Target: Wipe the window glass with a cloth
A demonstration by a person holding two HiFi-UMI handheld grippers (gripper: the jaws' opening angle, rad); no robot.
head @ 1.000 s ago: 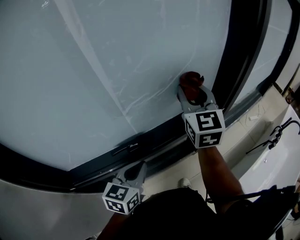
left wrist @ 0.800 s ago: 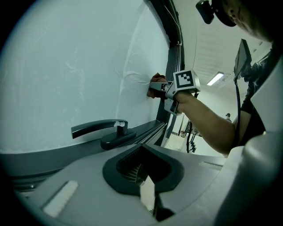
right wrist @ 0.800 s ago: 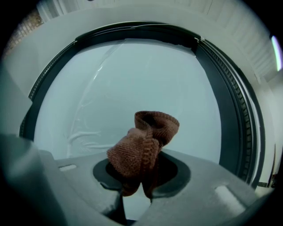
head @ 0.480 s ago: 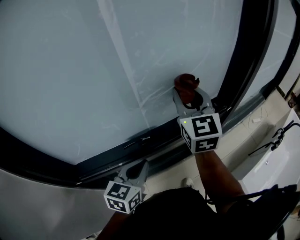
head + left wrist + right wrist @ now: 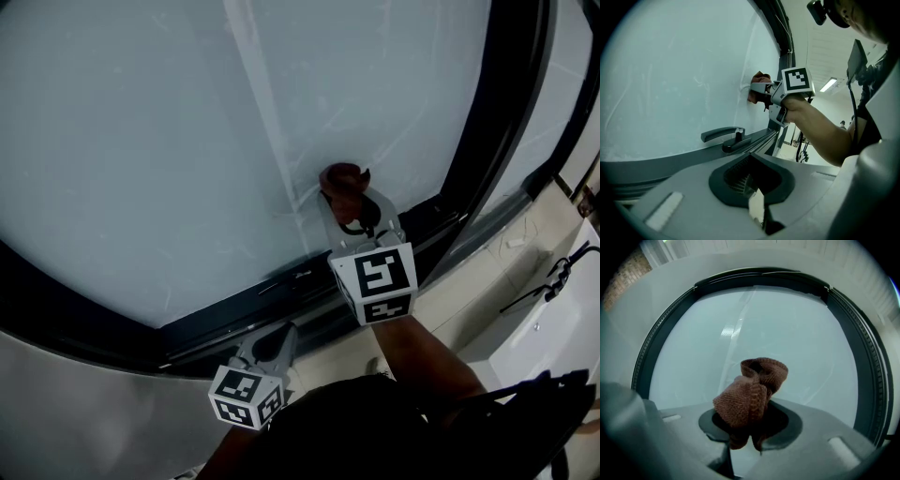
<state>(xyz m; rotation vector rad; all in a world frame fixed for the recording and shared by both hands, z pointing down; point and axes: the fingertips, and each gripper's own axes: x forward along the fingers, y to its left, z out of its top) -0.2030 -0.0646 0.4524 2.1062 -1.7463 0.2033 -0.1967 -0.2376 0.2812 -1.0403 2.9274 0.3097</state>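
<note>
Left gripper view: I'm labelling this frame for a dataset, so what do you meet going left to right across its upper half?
window glass → window handle → cloth → person's forearm

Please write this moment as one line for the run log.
right gripper: shut on cloth, pressed on window glass | left gripper: shut, empty, off the glass
</note>
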